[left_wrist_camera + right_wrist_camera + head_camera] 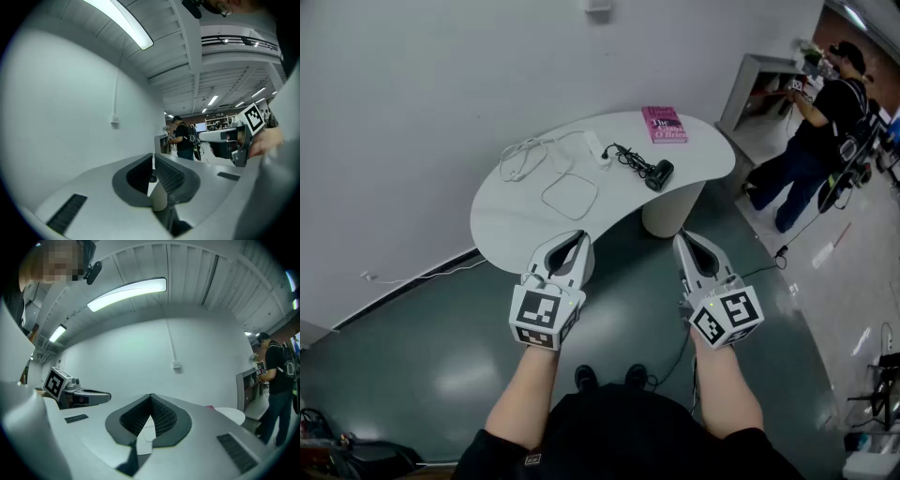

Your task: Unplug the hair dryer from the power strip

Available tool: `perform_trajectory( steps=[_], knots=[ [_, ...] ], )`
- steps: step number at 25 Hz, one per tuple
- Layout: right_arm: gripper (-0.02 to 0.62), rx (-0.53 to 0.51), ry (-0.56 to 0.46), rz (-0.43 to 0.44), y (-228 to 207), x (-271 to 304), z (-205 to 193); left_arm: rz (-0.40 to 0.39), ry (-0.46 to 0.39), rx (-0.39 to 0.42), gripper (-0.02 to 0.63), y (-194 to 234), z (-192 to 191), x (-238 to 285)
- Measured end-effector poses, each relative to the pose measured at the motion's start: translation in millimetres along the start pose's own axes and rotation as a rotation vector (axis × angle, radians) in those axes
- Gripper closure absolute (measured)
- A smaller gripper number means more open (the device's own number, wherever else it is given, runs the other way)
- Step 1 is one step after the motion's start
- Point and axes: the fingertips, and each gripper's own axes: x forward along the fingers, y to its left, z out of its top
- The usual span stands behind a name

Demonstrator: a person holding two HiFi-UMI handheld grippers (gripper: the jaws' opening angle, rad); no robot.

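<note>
1. Hair dryer (659, 173) lay on the far right part of the white desk (516, 234), black, near the desk's rim. Its dark cord (630, 157) ran left to the white power strip (596, 148), apparently plugged in there.
2. A loose white cable (525, 159) coiled left of the strip. A pink book (664, 124) sat at the far edge, and a pale square mat (570, 197) lay mid-desk.
3. Left gripper (578, 234) and right gripper (682, 236) were held about level at the near edge, well apart from the strip.
4. Left gripper view: fingers (171, 176) together, nothing between them. Right gripper view: fingers (164, 416) likewise closed and empty.
5. Judgement: approach not begun, plug not yet touched.
6. Risk: the strip looked light and unfixed. A pull on the plug with one gripper alone would likely drag the strip along rather than free the plug, so the other should pin it.
7. Risk: gripping the cord instead of the plug body could tug the dryer toward the rim and off the desk.
8. Risk: the white cable could snag.
9. A person (825, 122) stood far right, clear of the work.
</note>
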Motion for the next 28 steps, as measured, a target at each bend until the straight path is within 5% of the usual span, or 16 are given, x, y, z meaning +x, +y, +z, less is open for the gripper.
perform_trajectory(
  steps=[21,28],
  knots=[
    [0.56,0.089,-0.052,0.113,-51,-57,13,0.011,-0.003,0.023,0.581,-81,14,25],
    [0.56,0.141,-0.042,0.162,-58,-40,2,0.025,0.011,0.013,0.581,-72,9,43]
  ],
)
